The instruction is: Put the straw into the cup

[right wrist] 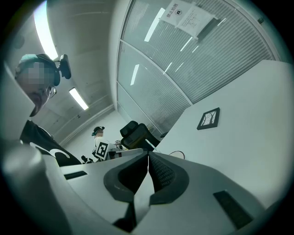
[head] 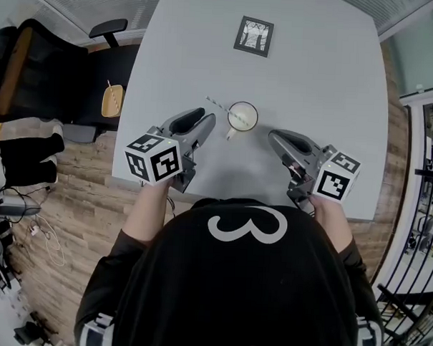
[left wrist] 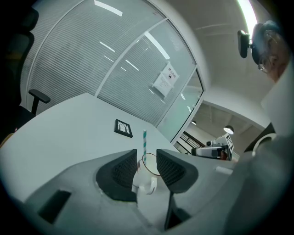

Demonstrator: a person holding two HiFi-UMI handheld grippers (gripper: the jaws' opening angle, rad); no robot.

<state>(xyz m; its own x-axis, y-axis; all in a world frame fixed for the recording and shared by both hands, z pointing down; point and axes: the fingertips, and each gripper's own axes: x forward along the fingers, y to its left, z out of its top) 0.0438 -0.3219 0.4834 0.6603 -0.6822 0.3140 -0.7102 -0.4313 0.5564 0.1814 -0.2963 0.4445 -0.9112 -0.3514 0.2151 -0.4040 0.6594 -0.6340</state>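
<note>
A white cup (head: 242,117) stands on the grey table (head: 321,80) in front of me. The green-and-white striped straw (head: 217,105) rests in it and leans out toward the upper left. My left gripper (head: 209,123) sits just left of the cup with its jaws open. In the left gripper view the straw (left wrist: 144,142) rises from the cup (left wrist: 146,180) in the gap ahead of the pads, and nothing presses on it. My right gripper (head: 273,136) rests right of the cup, shut with nothing in it (right wrist: 148,158).
A small black-framed card (head: 254,35) lies at the far middle of the table. A black office chair (head: 35,67) stands off the table's left edge over the wooden floor (head: 79,191). Metal racks (head: 428,163) line the right side.
</note>
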